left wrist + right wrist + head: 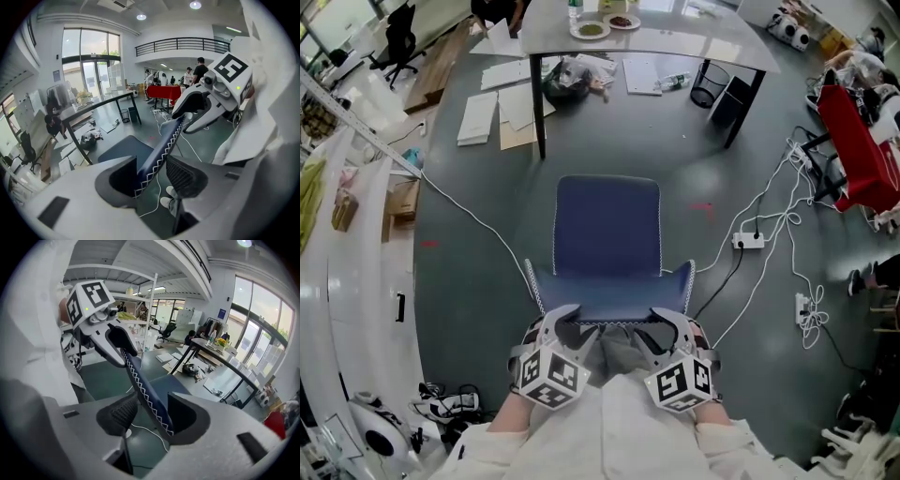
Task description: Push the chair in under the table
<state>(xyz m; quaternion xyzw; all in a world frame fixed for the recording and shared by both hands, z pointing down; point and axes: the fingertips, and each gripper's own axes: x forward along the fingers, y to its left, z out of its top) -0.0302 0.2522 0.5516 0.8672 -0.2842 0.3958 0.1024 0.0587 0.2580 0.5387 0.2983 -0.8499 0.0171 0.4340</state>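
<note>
A blue chair (607, 225) stands on the grey floor a short way from the grey table (675, 42), its seat facing the table. Its backrest's top edge (609, 305), with white zigzag stitching, is nearest me. My left gripper (569, 316) is open and straddles the backrest's left end; in the left gripper view the backrest (161, 145) passes between the jaws of that gripper (152, 176), with a gap at the ribbed pad. My right gripper (661, 317) is open astride the right end; the backrest (140, 380) runs between its jaws (152, 416).
Under the table lie a black bag (567, 82), scattered papers (502, 103) and a black wastebasket (710, 82). White cables and a power strip (748, 241) run across the floor right of the chair. A red-covered table (853, 141) stands at far right.
</note>
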